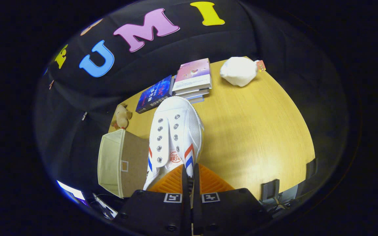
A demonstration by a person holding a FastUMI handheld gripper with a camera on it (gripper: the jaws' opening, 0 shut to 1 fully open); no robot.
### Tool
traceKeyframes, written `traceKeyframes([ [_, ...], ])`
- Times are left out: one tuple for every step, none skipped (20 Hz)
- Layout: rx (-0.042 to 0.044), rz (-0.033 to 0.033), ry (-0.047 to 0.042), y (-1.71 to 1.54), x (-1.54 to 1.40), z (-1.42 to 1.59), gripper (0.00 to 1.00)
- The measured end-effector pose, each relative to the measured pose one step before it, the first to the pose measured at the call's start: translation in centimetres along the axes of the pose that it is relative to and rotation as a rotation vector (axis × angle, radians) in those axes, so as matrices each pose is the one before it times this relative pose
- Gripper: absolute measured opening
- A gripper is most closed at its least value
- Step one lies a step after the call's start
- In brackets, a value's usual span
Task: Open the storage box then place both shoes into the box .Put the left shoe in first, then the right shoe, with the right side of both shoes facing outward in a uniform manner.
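- Fingers of my gripper (pixel 189 178) are drawn almost together, clamped on the right side wall of a white shoe (pixel 176 131) near its heel opening; one finger sits inside the collar, the other outside, and both press on the thin wall.
- Shoe hangs from that pinch, toe pointing away from me, eyelets and tongue facing up, red and blue stripes showing on both sides of the heel end. Whether it is the left or the right shoe I cannot tell from here.
- Just left of the shoe, near me, stands the storage box (pixel 120 162), a beige fabric one. I see its pale side and a brown face, but I cannot tell whether it is open.
- I judge the step in hand to be carrying a shoe to the box. I see no second shoe, so how far along the task is I cannot say.
- Next move calls for swinging left over the box, turning the shoe so its right side faces outward, then lowering before I spread my fingers.
- Beneath and to the right lies the wooden table (pixel 258 131).
- Farther off on the left edge rests a small plush toy (pixel 121 116).
- Far back sit a stack of books (pixel 192 80), a blue book (pixel 154 94) to its left, and a white bundle (pixel 240 70) to the right.
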State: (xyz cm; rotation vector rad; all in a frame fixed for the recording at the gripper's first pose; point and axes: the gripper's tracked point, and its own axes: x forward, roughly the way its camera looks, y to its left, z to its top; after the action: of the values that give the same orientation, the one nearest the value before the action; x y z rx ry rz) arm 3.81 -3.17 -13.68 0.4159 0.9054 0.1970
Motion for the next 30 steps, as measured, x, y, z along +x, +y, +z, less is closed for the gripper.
traceKeyframes([
  [0.00081,0.01466,-0.00413,1.677,-0.309,0.009,0.07],
  [0.00051,0.01556,-0.00479,1.64,-0.286,-0.068,0.07],
  [-0.00044,0.01432,-0.00441,1.568,-0.148,-0.069,0.07],
  [-0.00432,0.01373,-0.00354,1.428,-0.032,-0.114,0.07],
  [-0.00457,0.01204,-0.00076,1.398,0.083,-0.184,0.07],
  [-0.00401,0.01128,0.00147,1.345,0.166,-0.298,0.07],
  [-0.00314,0.01051,0.00488,1.281,0.187,-0.322,0.07],
  [-0.00469,0.01217,0.00398,1.344,0.306,-0.416,0.07],
  [-0.0062,0.01486,0.00436,1.367,0.301,-0.326,0.07],
  [-0.00633,0.01412,0.00427,1.052,0.125,0.468,0.07],
  [-0.00725,0.01314,0.00654,1.205,0.545,-0.392,0.07],
  [-0.00876,0.00816,0.00635,1.011,0.696,-0.536,0.07],
  [-0.00717,-0.0017,0.01294,0.791,0.775,-0.554,0.07],
  [-0.00999,-0.00219,0.01409,0.739,0.638,-0.644,0.07],
  [-0.01443,0.00162,0.0112,0.82,0.607,-0.532,0.07],
  [-0.01464,0.00965,0.01016,1.057,0.592,-0.498,0.07],
  [-0.00693,0.01058,0.0109,0.823,0.594,-0.412,0.07],
  [-0.0025,0.00524,0.01038,0.687,0.705,-0.317,0.07],
  [-0.00208,-0.00347,0.0141,0.559,0.711,-0.343,0.07],
  [-0.00387,-0.01157,0.00958,0.259,0.717,-0.2,0.07],
  [-0.00358,-0.02181,0.01205,0.249,0.949,-1.171,0.07],
  [-0.00341,-0.02288,0.01348,-0.1,0.895,-0.175,0.07],
  [-0.00268,-0.02513,0.01494,-0.138,0.852,-0.112,0.07],
  [-0.00578,-0.02313,0.01123,-0.155,0.664,-0.04,0.07],
  [-0.00657,-0.02228,0.01189,-0.103,0.586,-0.177,0.07],
  [-0.00681,-0.02124,0.01066,-0.071,0.585,-0.145,0.07],
  [-0.00927,-0.02058,0.01082,-0.222,0.565,-0.096,0.07],
  [-0.0104,-0.02149,0.00976,-0.103,0.489,-0.234,0.07],
  [-0.01346,-0.02059,0.00582,-0.04,0.377,-0.185,0.07],
  [-0.0142,-0.0188,0.00566,-0.061,0.29,-0.164,0.07],
])
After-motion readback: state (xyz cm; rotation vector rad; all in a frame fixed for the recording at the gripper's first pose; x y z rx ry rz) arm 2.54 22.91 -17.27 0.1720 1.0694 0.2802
